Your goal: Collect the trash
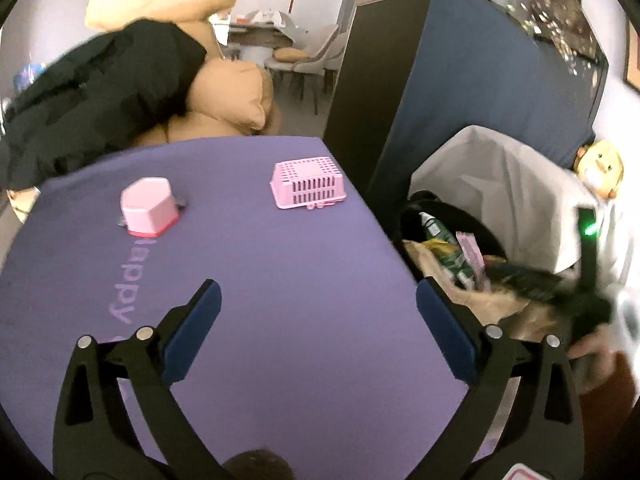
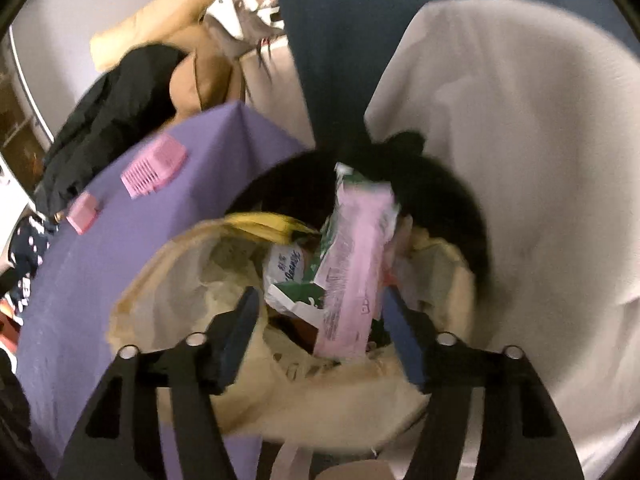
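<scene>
A: Trash first, largest down; the bin, dark-walled with a tan liner bag, sits straight ahead of and below the right hand-held gripper, hard against the edge of the purple counter; what is in it?

B: A pink wrapper standing on end between the spread fingers, a green-and-white packet under it, a yellow peel-like scrap at the far rim; in the left view a green bottle shows deeper in.

A: Has the right one hold of anything?

B: No; its jaws stand wide and the pads look clear of the wrapper, though blur makes that a judgement. The left hand-held gripper is fully spread over bare counter, empty.

A: How would that trash handle?

B: Light, thin, crinkly, likely slippery; pinch a wrapper across its flat faces near an end; the liner is soft and would sag.

A: Anything beyond the left one?

B: A pink slatted basket upside down, ahead and slightly right; a smaller pink tub, ahead-left, also inverted; contents, if any, hidden.
</scene>
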Demonstrator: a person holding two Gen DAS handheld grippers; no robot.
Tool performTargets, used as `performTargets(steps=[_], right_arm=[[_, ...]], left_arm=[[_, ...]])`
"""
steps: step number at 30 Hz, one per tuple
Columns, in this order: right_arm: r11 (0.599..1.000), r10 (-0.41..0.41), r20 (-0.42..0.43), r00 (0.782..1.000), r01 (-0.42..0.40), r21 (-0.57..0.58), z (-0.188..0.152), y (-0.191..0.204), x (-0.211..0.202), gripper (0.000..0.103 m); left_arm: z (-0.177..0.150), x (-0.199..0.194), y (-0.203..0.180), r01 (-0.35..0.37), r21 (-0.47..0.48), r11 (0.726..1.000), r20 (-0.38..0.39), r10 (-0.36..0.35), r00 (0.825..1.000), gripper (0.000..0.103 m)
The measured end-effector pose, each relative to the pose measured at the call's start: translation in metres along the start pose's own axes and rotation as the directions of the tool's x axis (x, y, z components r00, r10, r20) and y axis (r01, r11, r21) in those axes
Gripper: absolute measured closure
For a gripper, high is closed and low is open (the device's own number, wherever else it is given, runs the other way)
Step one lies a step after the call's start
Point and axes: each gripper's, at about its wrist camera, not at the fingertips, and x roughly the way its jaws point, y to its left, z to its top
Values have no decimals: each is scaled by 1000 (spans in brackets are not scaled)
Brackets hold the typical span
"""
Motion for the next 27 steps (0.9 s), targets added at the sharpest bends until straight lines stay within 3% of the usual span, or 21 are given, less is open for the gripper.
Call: performTargets(steps=[4, 11, 17, 27], right_arm=[[999, 28, 108, 994, -32, 34, -10, 14, -51, 36], [998, 41, 209, 977, -30, -54, -50, 70, -102, 36], [991, 10, 254, 967, 24, -129, -78, 97, -111, 36], [994, 0, 219, 976, 24, -109, -81, 96, -91, 36]], left_arm=[[-16, -20, -5, -37, 32, 999, 31, 36, 999, 10], [-37, -53, -19, -84, 54, 995, 117, 77, 990, 10], [-47, -70, -30, -159, 58, 986, 158, 148, 976, 10], [-45, -53, -25, -192, 28, 981, 96, 189, 977, 10]])
